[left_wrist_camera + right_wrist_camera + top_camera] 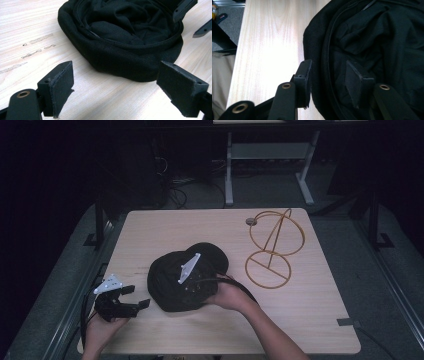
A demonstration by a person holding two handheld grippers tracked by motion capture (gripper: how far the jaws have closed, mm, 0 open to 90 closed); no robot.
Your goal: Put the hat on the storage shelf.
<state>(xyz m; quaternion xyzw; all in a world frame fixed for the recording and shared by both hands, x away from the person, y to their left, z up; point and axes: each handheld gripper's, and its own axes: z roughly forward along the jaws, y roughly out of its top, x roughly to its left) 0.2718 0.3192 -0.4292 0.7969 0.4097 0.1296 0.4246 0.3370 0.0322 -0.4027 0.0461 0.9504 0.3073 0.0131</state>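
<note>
- Hat [175,282]: black, lying opening-up near the middle of the tabletop [310,305], lining bunched inside.
- Right gripper [329,75]: we see its jaws straddling the hat's rim, one outside against the fabric wall, one inside the opening; part-closed, pads not clearly pinching yet.
- Left gripper [117,82]: jaws wide apart, nothing between them, just short of the hat's near edge.
- Wire stand [274,247]: well right of the hat, untouched.
</note>
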